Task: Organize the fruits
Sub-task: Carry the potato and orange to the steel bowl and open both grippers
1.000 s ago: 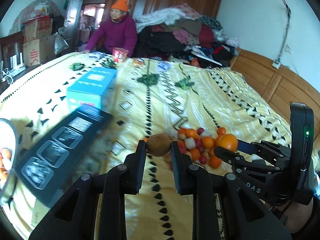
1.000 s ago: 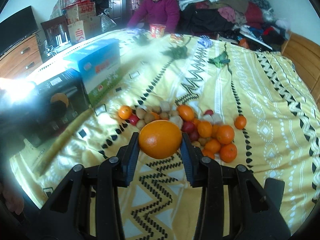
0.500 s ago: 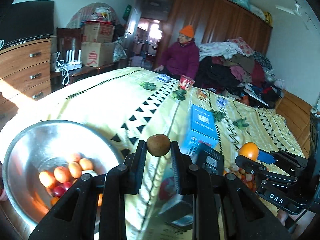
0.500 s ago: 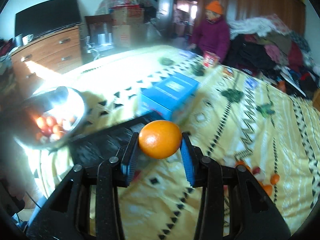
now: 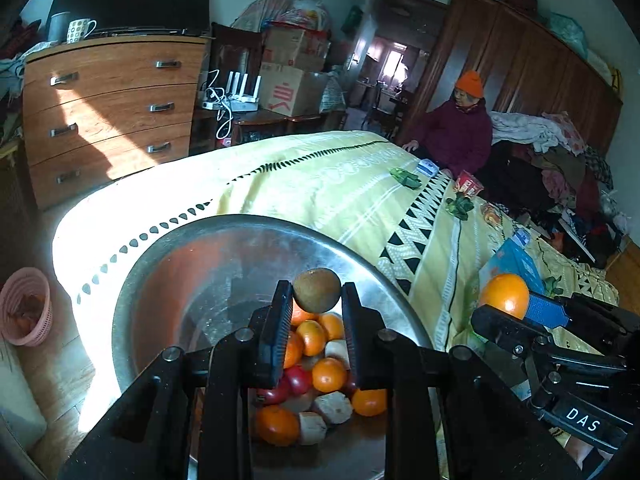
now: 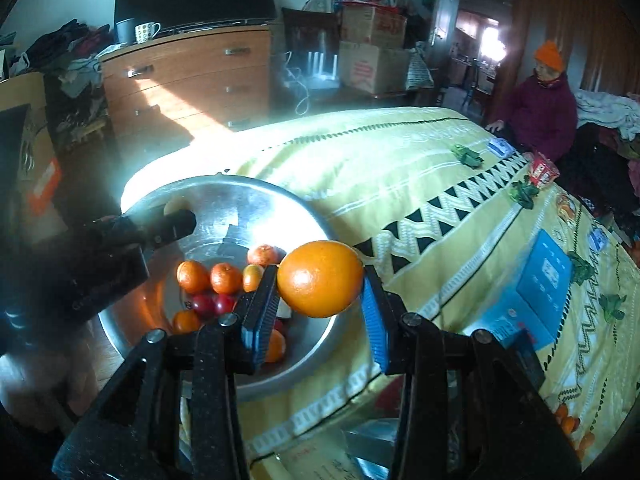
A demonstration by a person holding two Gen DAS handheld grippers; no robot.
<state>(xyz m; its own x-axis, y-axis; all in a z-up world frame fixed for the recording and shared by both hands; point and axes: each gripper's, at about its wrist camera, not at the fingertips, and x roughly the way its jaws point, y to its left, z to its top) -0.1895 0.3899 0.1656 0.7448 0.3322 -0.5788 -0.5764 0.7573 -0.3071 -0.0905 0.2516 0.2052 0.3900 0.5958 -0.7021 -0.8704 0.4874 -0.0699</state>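
My left gripper is shut on a brown kiwi and holds it above the steel bowl. The bowl holds several oranges, red fruits and pale pieces. My right gripper is shut on a large orange at the bowl's right rim; it also shows in the left wrist view. The left gripper appears blurred at the left of the right wrist view.
The bowl sits at the corner of a bed with a yellow patterned cover. A blue box lies on it to the right. A wooden dresser stands behind. A person in an orange hat sits at the far side. A pink basket is on the floor.
Both grippers swung left from the fruit pile toward the bowl, each keeping its fruit. The left gripper now hangs over the bowl and the right one is at its rim.
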